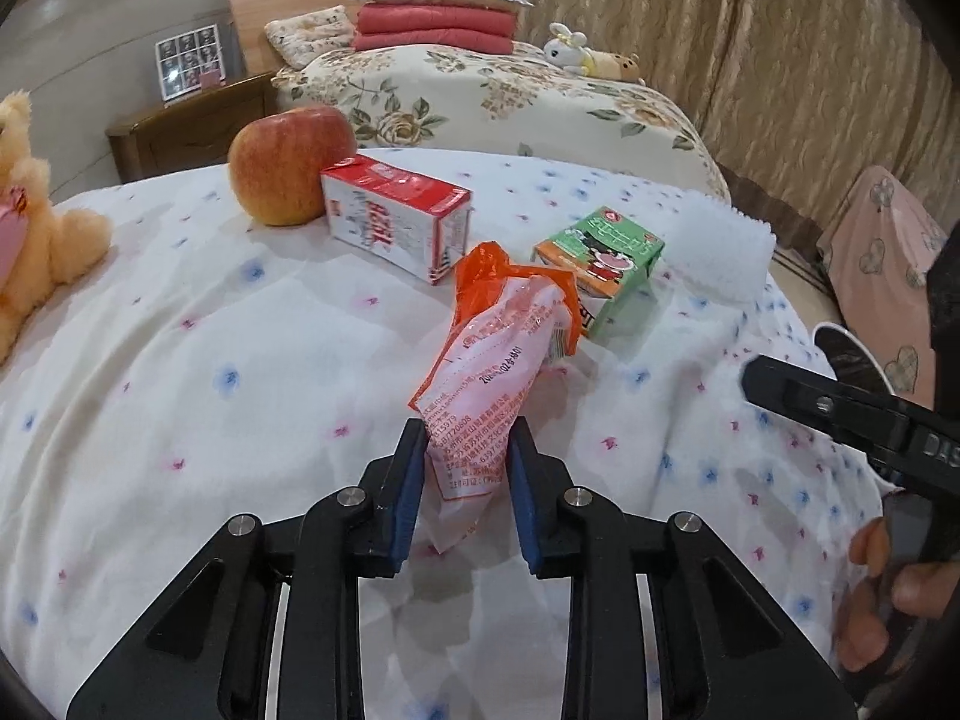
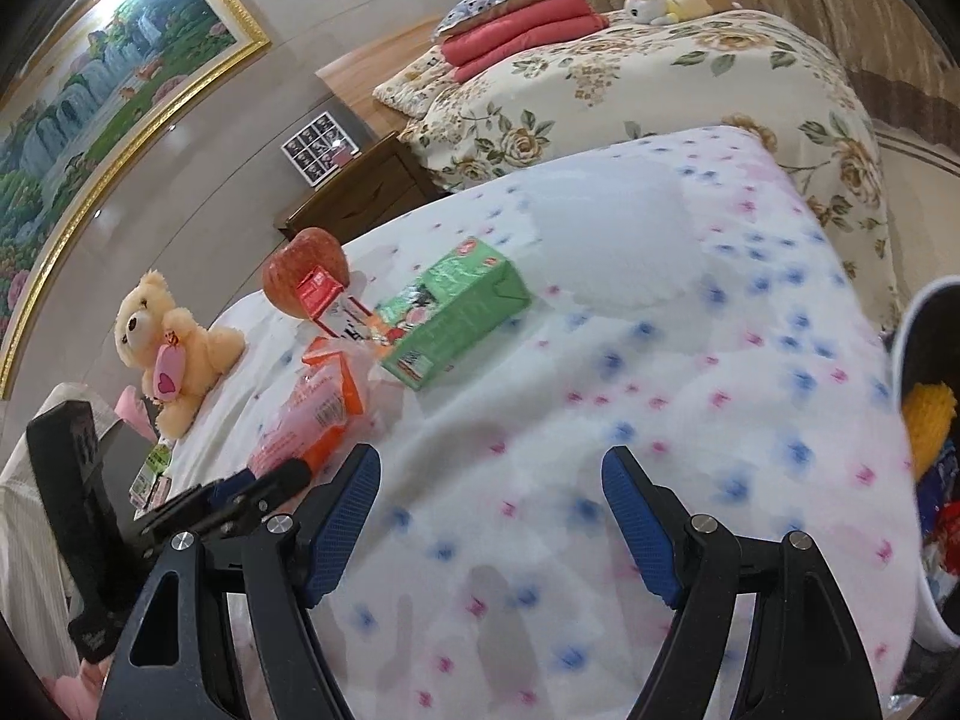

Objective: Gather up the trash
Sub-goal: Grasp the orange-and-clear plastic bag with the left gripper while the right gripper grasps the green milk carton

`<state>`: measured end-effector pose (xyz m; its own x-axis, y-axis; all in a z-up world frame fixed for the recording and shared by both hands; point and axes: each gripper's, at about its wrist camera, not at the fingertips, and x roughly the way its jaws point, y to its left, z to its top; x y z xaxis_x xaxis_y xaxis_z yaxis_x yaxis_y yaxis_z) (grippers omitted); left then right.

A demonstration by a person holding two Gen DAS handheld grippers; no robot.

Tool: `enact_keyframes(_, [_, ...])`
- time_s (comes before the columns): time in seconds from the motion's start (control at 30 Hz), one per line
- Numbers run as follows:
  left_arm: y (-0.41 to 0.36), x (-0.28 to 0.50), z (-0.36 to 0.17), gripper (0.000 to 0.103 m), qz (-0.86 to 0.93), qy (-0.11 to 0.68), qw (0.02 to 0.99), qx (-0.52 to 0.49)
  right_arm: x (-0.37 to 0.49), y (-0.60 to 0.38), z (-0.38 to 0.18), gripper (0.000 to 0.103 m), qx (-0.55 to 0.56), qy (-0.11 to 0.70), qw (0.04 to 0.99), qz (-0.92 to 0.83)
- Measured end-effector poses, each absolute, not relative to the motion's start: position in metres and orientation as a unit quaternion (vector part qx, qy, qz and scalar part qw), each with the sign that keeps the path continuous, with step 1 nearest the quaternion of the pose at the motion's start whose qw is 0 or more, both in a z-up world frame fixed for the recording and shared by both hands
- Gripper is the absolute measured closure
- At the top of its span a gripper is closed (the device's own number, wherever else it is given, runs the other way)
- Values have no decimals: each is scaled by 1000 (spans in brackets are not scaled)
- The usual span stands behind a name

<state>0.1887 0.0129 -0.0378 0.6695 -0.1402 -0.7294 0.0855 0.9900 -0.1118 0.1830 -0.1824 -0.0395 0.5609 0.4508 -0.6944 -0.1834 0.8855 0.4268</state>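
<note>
Left gripper (image 1: 465, 438) closed on the near end of an orange-and-pink wrapper (image 1: 501, 336) lying on the flowered bed cover (image 1: 210, 372), right gripper (image 2: 492, 480) wide and empty over the cover, 2 drink cartons, green (image 1: 606, 273) and red-and-white (image 1: 393, 213), beyond the wrapper, apple (image 1: 288, 162) behind.

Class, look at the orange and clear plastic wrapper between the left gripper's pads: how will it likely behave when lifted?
The plastic wrapper looks thin and crinkled, so it will probably flop and sag from the left gripper. It appears flattened and empty, so likely very light. Its glossy film may slip unless pinched firmly.
</note>
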Motion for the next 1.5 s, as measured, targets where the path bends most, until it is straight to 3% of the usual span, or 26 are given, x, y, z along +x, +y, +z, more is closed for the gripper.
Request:
enact_keyframes(0.4, [70,168,-34,79,-15,384,918,-101,215,-118,-45,25,159,433,872,164])
enact_keyframes(0.9, [88,166,-39,79,-34,390,912,-121,251,-84,-52,25,131,424,895,29])
enact_keyframes(1.0, [88,167,-39,79,-36,389,912,-121,251,-89,-52,31,133,423,896,35])
enact_keyframes(1.07, [88,168,-39,79,-37,390,912,-121,248,-94,-52,47,134,424,895,39])
enact_keyframes(1.5, [66,180,-40,78,-51,399,908,-115,185,-126,-41,45,85,460,871,153])
